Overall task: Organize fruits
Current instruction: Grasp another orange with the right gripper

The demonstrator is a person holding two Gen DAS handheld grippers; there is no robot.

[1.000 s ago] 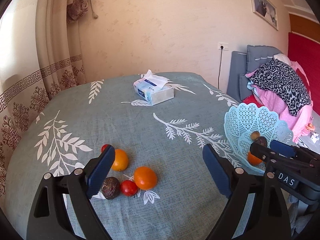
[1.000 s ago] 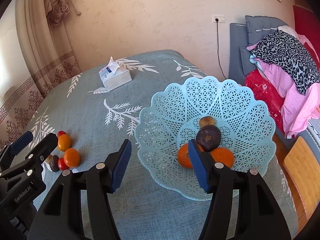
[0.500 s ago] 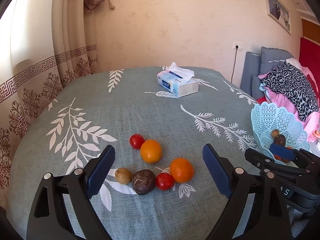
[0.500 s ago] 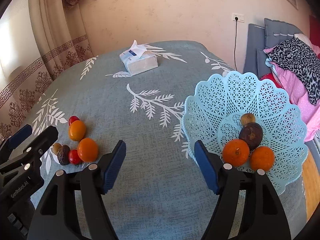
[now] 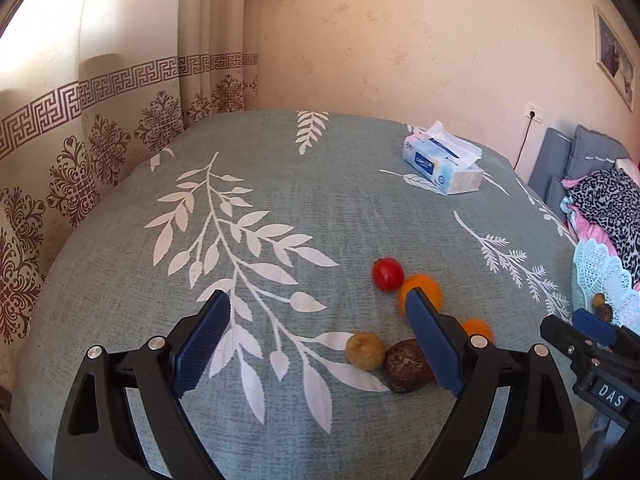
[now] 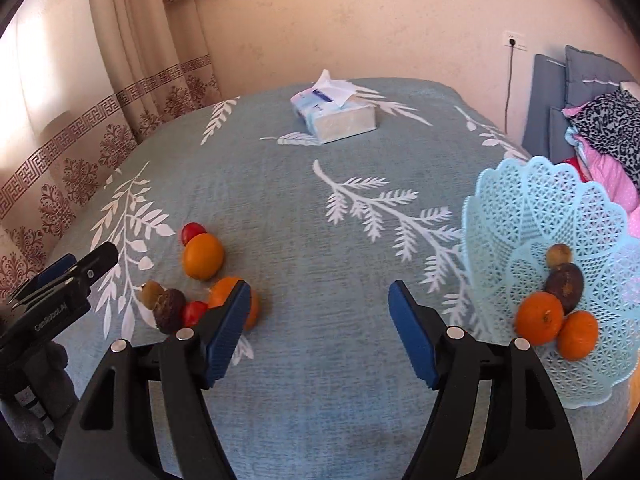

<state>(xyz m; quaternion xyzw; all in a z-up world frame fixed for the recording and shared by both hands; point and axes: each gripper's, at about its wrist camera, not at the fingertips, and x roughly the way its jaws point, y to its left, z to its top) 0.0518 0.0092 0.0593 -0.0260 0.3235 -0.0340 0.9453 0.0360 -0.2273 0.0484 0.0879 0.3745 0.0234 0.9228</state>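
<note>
Left gripper [image 5: 318,336]: jaws apart, empty.
Right gripper [image 6: 320,324]: jaws apart, empty.
Basket [image 6: 532,200]: table's right edge.
Loose fruits [image 6: 202,256]: table's left side.

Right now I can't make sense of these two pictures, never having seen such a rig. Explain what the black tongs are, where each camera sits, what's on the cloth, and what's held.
There is no robot. A person holds a two-finger tong tool in each hand, with a wide-angle camera looking along the fingers.

One picture looks from the left gripper, the other from the right gripper. Both are open and hold nothing.

On the leaf-print tablecloth lies a loose group of fruit: two oranges, two small red fruits, a dark wrinkled fruit and a small tan one. The blue lattice basket at the right holds two oranges, a dark fruit and a tan one. A tissue box sits at the far side.
</note>
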